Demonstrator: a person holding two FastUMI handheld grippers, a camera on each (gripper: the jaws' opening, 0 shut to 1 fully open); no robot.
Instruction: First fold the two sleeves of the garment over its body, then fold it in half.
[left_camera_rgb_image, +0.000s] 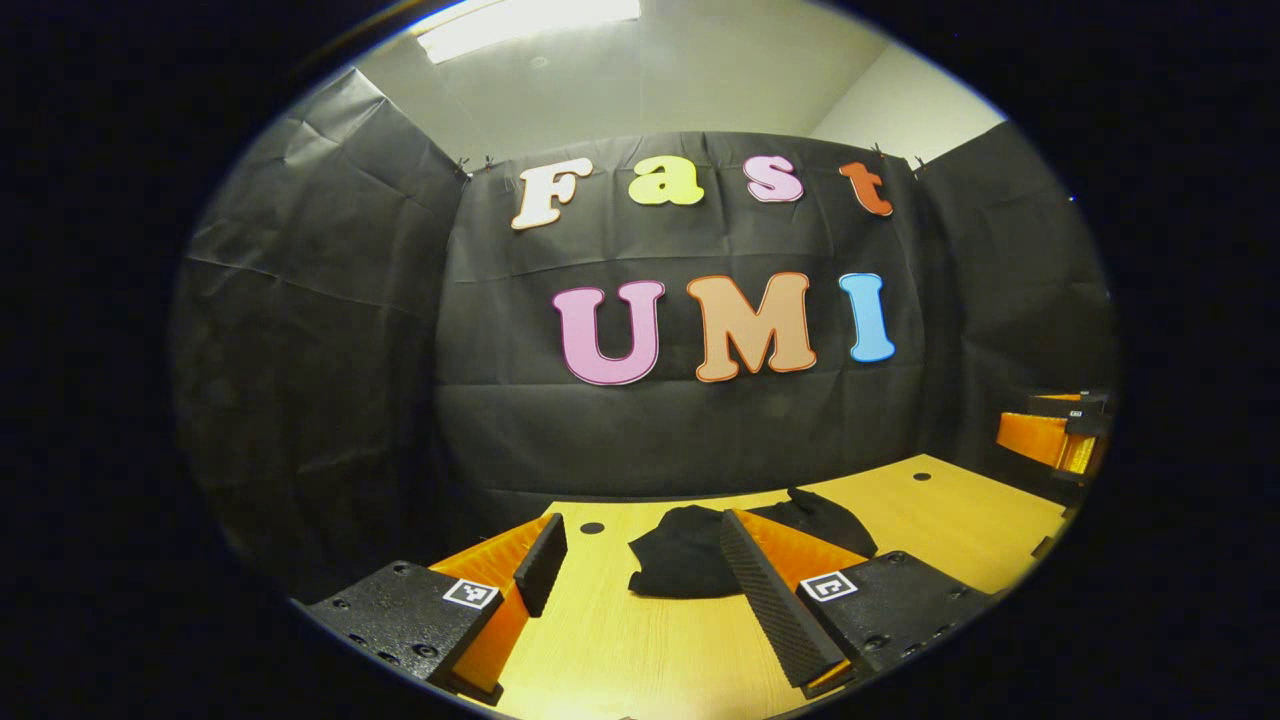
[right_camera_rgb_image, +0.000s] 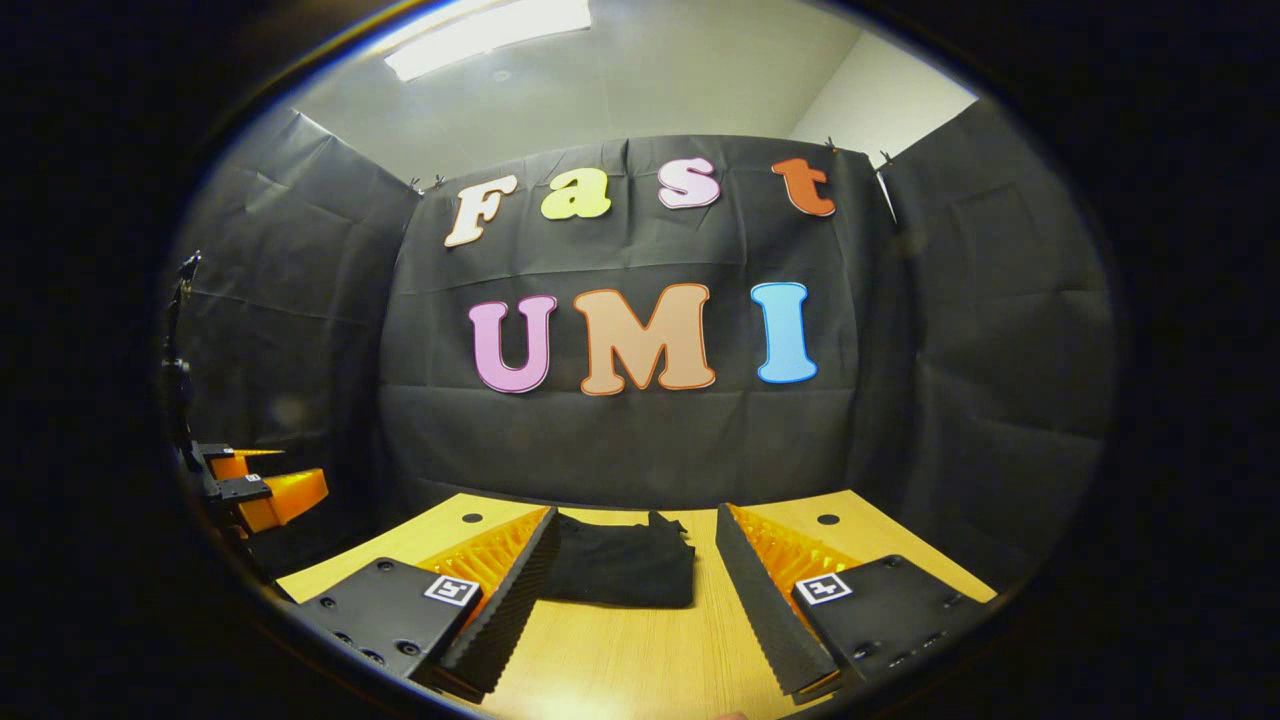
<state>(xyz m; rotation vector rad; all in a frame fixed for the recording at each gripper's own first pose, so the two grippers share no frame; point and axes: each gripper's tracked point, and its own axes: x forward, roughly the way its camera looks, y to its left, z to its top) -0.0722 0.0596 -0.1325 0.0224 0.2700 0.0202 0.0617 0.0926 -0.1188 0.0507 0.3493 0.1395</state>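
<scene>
A black garment (left_camera_rgb_image: 690, 560) lies in a compact folded bundle on the wooden table (left_camera_rgb_image: 940, 510); in the right gripper view the same garment (right_camera_rgb_image: 625, 570) shows as a flat dark rectangle near the table's back. My left gripper (left_camera_rgb_image: 640, 565) is open, raised a little above the table, its fingers on either side of the line to the garment without touching it. My right gripper (right_camera_rgb_image: 632, 565) is open too, with the garment lying beyond and between its fingers. The right gripper (left_camera_rgb_image: 1055, 430) also shows far right in the left gripper view, and the left gripper (right_camera_rgb_image: 255, 490) far left in the right gripper view.
The wooden table (right_camera_rgb_image: 620, 660) has small dark holes (left_camera_rgb_image: 592, 527) near its back corners. Black cloth walls close the booth on three sides just behind the table. A thin black stand (right_camera_rgb_image: 178, 370) rises at the far left of the right gripper view.
</scene>
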